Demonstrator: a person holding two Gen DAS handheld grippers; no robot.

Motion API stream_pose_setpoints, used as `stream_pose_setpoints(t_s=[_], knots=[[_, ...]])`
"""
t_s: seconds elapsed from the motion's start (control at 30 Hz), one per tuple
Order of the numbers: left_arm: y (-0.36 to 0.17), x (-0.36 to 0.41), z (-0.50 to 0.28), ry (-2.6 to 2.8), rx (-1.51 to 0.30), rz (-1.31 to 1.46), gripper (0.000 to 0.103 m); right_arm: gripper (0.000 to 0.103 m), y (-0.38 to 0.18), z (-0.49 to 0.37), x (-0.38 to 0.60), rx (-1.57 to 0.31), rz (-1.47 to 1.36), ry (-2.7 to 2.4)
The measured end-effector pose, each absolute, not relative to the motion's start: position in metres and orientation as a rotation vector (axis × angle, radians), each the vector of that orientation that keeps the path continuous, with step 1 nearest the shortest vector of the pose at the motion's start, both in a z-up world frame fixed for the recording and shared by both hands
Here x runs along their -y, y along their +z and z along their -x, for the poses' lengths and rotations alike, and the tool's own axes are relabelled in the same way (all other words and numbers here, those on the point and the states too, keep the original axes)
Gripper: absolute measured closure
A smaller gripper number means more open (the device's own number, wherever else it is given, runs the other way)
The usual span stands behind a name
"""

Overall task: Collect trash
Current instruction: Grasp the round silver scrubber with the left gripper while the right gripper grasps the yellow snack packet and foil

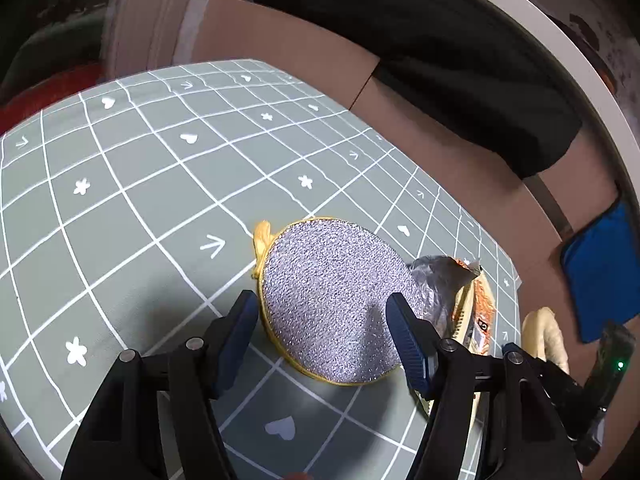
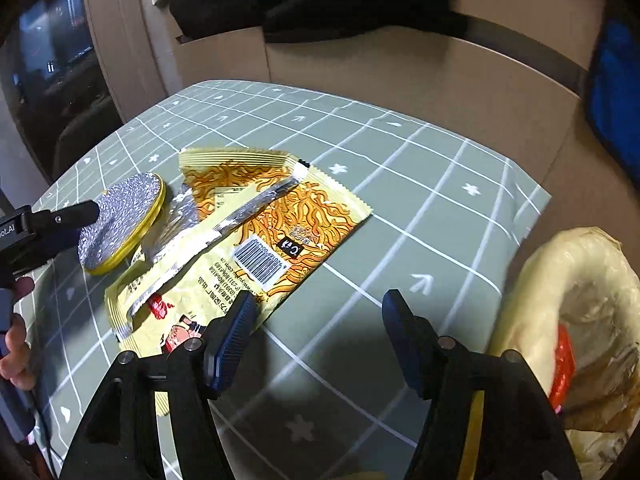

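While both grippers hang wide open and empty, the noodle wrapper [image 2: 240,240] lies flat on the table [image 2: 420,208], tucked under the scouring pad [image 2: 124,220]; the right gripper [image 2: 316,340] may drag the pad along.

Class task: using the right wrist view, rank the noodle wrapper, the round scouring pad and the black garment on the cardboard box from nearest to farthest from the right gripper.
From the right gripper, which is open and empty:
1. Noodle wrapper: just ahead on the left, reaching its left finger.
2. Round scouring pad: farther left, beyond the wrapper.
3. Black garment: far back, draped on the cardboard box past the table.
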State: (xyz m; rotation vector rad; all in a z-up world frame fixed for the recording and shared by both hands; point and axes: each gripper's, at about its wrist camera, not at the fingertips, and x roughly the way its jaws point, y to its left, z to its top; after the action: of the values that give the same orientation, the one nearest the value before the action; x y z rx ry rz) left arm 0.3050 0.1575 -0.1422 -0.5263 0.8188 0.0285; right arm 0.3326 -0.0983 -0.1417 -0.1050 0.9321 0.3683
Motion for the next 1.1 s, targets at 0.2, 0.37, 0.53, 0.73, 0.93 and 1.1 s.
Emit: stream_pose_setpoints(t_s=[0.2, 0.37, 0.53, 0.73, 0.93, 1.1], knots=[[-0.143, -0.154, -0.304, 0.044, -0.814, 0.505, 0.04, 0.033, -0.144, -0.332, 0.095, -0.94, 0.107, 0.37], [-0.145, -0.152, -0.303, 0.116, -0.813, 0.493, 0.082, 0.029, -0.144, -0.333, 0.092, -0.957, 0.132, 0.39], [-0.135, -0.162, -0.294, 0.126, -0.754, 0.56, 0.09, 0.061, -0.13, -0.329, 0.088, -0.969, 0.089, 0.437], [-0.107, -0.166, -0.275, 0.109, -0.644, 0.554, 0.092, 0.061, -0.111, -0.329, 0.056, -0.872, 0.122, 0.405], [-0.094, -0.16, -0.27, 0.049, -0.615, 0.523, 0.093, 0.061, -0.134, -0.353, 0.023, -0.983, 0.145, 0.491], [-0.094, -0.154, -0.268, 0.006, -0.638, 0.515, 0.094, 0.061, -0.139, -0.342, 0.033, -0.97, 0.247, 0.516]])
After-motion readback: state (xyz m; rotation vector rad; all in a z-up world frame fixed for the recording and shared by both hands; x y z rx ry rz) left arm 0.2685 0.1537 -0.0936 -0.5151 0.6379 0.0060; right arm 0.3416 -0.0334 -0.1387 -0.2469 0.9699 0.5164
